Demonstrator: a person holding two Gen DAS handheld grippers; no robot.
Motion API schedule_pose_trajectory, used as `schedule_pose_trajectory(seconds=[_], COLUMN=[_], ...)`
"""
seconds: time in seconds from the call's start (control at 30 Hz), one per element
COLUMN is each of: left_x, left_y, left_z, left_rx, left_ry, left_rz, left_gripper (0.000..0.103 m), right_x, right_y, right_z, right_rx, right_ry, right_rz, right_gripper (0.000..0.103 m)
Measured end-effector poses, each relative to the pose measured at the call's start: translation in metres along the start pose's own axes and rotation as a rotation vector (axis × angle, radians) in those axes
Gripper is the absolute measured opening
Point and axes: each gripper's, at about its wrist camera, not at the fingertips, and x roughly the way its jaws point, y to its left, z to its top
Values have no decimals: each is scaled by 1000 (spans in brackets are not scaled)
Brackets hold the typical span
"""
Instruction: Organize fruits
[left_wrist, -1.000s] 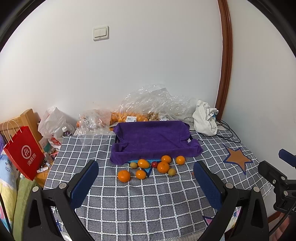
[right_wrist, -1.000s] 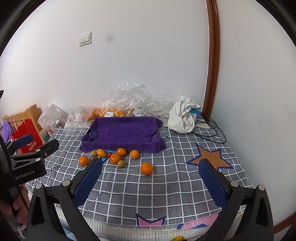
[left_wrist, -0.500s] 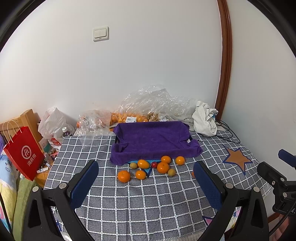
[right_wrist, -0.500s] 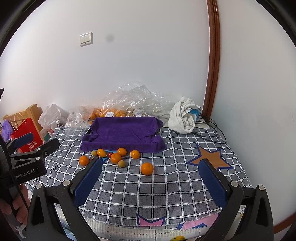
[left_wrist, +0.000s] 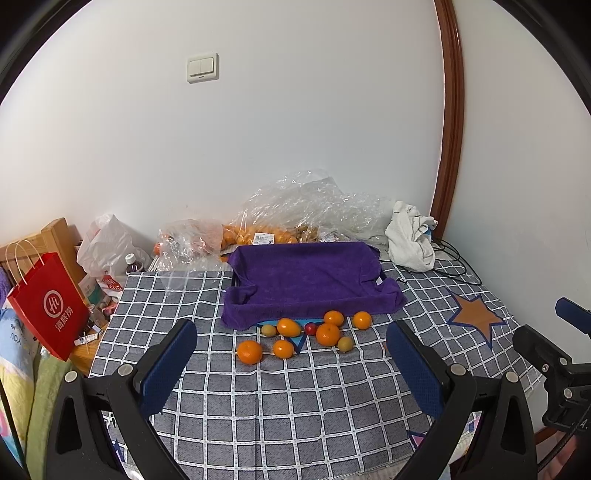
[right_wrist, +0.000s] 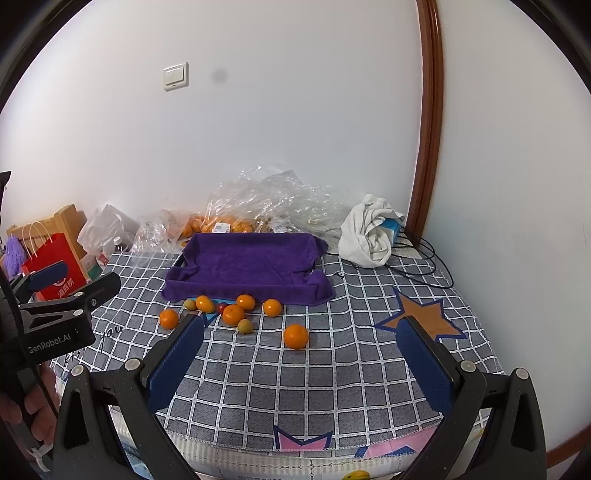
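Note:
A tray lined with a purple towel (left_wrist: 306, 275) sits mid-table on the checked cloth; it also shows in the right wrist view (right_wrist: 247, 264). Several oranges, such as one (left_wrist: 250, 352), two small green fruits (left_wrist: 346, 344) and a small red fruit (left_wrist: 311, 328) lie in front of it. One orange (right_wrist: 296, 336) lies apart, nearer the front. My left gripper (left_wrist: 291, 365) is open and empty above the near table. My right gripper (right_wrist: 301, 363) is open and empty, with the lone orange just beyond its fingertips.
Clear plastic bags with more oranges (left_wrist: 266, 232) lie behind the tray. A white crumpled cloth (left_wrist: 410, 240) and black cables (right_wrist: 424, 258) are at the back right. A red paper bag (left_wrist: 50, 302) stands off the table's left edge.
Both grippers have crept slightly toward the table; the fruits and tray look a touch nearer. Nothing was picked up or moved.

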Motion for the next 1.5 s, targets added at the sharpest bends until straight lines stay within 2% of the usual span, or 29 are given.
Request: schedule_pose_trajectory(seconds=[0.3, 0.53, 0.63, 0.73, 0.8, 0.87, 0.93, 1.0, 1.13, 1.27, 1.5], left_x=[24, 75, 98, 118, 129, 143, 153, 162, 174, 183, 201], left_y=[15, 33, 43, 52, 59, 65, 71, 79, 89, 94, 89], left_z=[-9, -36, -50, -64, -73, -82, -90, -96, -101, -103, -98], left_rx=[-7, -37, -42, -46, -46, -44, -49, -70, -99, -107, -108], left_ry=[17, 103, 140, 166, 188, 215, 228, 241, 262, 268, 260], left_rz=[-1, 14, 26, 37, 35, 44, 45, 6, -39, -82, -62], left_gripper=[103, 103, 103, 101, 93, 85, 82, 76, 76, 76, 76], right_x=[27, 88, 123, 155, 173, 188, 200, 213, 229, 250, 268], right_y=[0, -8, -9, -11, -16, -23, -29, -31, -28, -25, -14], right_z=[-12, -36, -51, -68, -76, -82, -86, -87, -82, -78, -81], right_rx=[-19, 9, 14, 24, 56, 107, 140, 155, 160, 170, 111], right_ry=[20, 89, 139, 177, 212, 231, 238, 252, 225, 255, 280], right_rz=[14, 33, 9, -11, -1, 12, 52, 93, 110, 144, 136], right_gripper=[102, 100, 94, 83, 70, 61, 61, 61, 62, 63, 62])
